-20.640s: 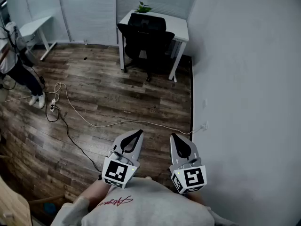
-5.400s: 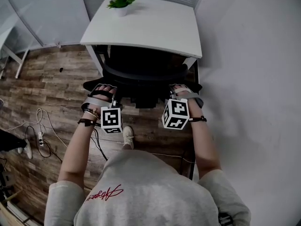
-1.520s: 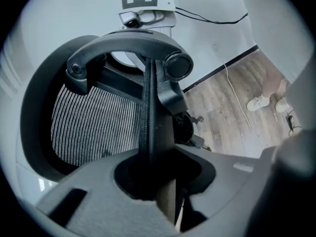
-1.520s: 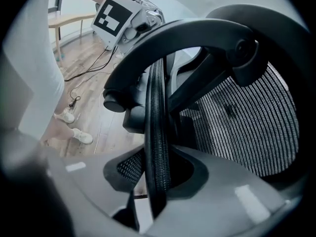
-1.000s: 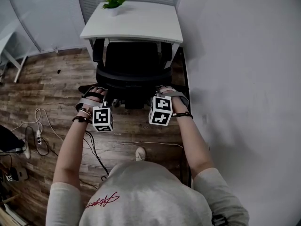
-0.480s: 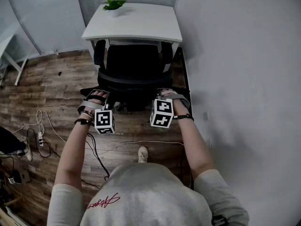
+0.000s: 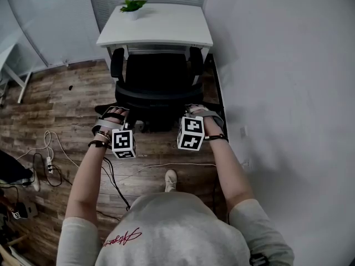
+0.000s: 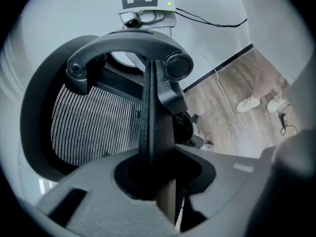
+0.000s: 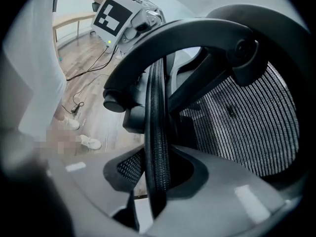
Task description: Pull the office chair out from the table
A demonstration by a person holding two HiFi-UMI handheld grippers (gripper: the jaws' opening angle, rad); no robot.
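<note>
The black office chair (image 7: pixel 158 76) stands in front of the white table (image 7: pixel 158 32), with its seat partly under the tabletop. Its mesh back faces me. My left gripper (image 7: pixel 116 112) is shut on the left part of the backrest's top rim (image 8: pixel 149 132), which runs upright between its jaws (image 8: pixel 153 179). On the right part of that rim (image 9: pixel 157 132) my right gripper (image 7: pixel 193 110) is shut in the same way (image 9: pixel 157 184). The curved headrest bracket (image 8: pixel 126 43) arches above the rim in both gripper views.
A potted plant (image 7: pixel 132 4) stands on the table's far edge. A white wall (image 7: pixel 277 93) runs close along the right. Cables (image 7: pixel 113 176) and a power strip (image 7: pixel 32 173) lie on the wooden floor to my left. My shoe (image 7: pixel 171 179) is behind the chair.
The chair has rolled a little out from under the table toward me, both grippers coming back with it. More of the seat and armrests shows now.
</note>
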